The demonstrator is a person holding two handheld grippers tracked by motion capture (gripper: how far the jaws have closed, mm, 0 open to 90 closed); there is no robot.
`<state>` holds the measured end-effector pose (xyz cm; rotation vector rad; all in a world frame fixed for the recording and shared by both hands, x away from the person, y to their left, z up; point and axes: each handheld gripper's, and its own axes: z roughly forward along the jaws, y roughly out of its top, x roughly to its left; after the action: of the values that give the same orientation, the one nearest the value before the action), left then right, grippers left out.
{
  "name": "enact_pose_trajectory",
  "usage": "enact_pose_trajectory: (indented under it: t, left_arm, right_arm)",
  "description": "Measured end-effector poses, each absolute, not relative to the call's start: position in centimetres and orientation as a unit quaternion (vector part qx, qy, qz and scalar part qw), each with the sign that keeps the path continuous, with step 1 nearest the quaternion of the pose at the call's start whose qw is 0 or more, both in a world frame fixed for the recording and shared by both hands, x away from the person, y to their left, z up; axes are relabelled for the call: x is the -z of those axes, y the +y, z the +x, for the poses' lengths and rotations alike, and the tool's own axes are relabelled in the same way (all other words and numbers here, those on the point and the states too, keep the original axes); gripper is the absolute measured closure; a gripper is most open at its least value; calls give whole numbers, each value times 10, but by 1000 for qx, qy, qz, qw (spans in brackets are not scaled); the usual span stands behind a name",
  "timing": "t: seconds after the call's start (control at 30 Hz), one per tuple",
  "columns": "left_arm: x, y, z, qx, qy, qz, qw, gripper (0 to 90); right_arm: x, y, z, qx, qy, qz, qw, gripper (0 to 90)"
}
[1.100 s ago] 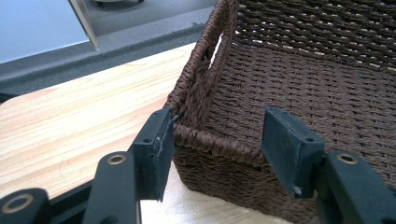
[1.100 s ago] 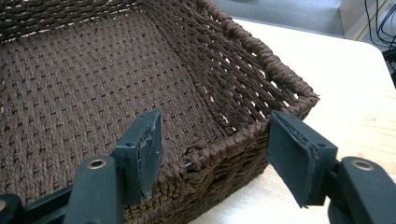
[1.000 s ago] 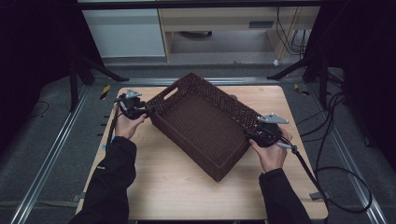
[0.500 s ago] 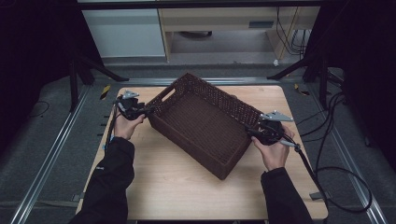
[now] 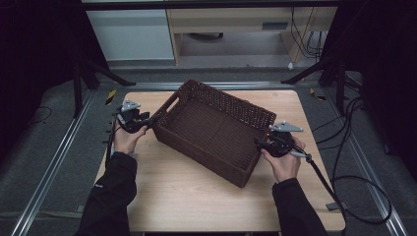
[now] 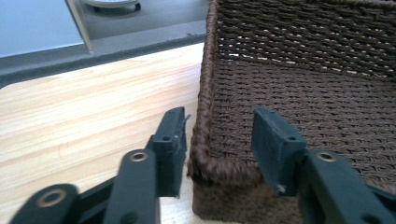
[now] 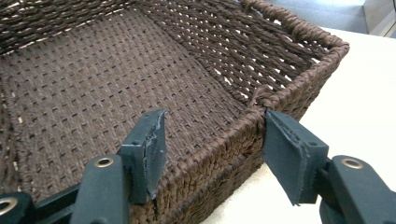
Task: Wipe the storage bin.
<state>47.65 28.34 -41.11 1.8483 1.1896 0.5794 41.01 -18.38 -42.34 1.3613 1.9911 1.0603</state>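
A dark brown woven basket (image 5: 216, 132) lies skewed on the wooden table (image 5: 196, 196), with nothing inside it. My left gripper (image 5: 150, 120) is at the basket's left corner, astride the rim. In the left gripper view the gripper (image 6: 222, 126) has one pad close against the outside of the basket (image 6: 289, 93) and the other pad standing apart inside; its jaws have just been closing. My right gripper (image 5: 256, 142) straddles the right end wall. In the right gripper view the gripper (image 7: 212, 135) has one pad inside the basket (image 7: 116, 84) and one outside, its jaws also just closing, with gaps left.
A white cabinet (image 5: 133, 34) and a wooden shelf unit (image 5: 231, 29) stand beyond the table's far edge. Metal rails (image 5: 54, 162) run along both sides. Black cables (image 5: 354, 162) trail on the floor at the right. Bare tabletop lies in front of the basket.
Both hands and the basket have kept their places. The left gripper's jaws look a little closer together around the rim.
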Motion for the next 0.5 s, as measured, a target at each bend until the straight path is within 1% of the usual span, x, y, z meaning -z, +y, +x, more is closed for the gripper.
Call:
enact_pose_trajectory:
  t: [0.1,0.13,0.3,0.5]
  left_arm:
    - [416,282,480,-220,473,751,404,624]
    - [418,282,480,-218,472,751,408,646]
    - [417,285,472,-208,474,750,412,656]
    - [416,283,449,-208,473,751,411,640]
  right_arm:
    - [424,-186,416,-391,732,498,251,415]
    - [424,-187,417,-391,733,497,252,417]
    - [418,-190,412,-407,726,497,246,398]
    - [414,-188,397,-404,739,481,244,397]
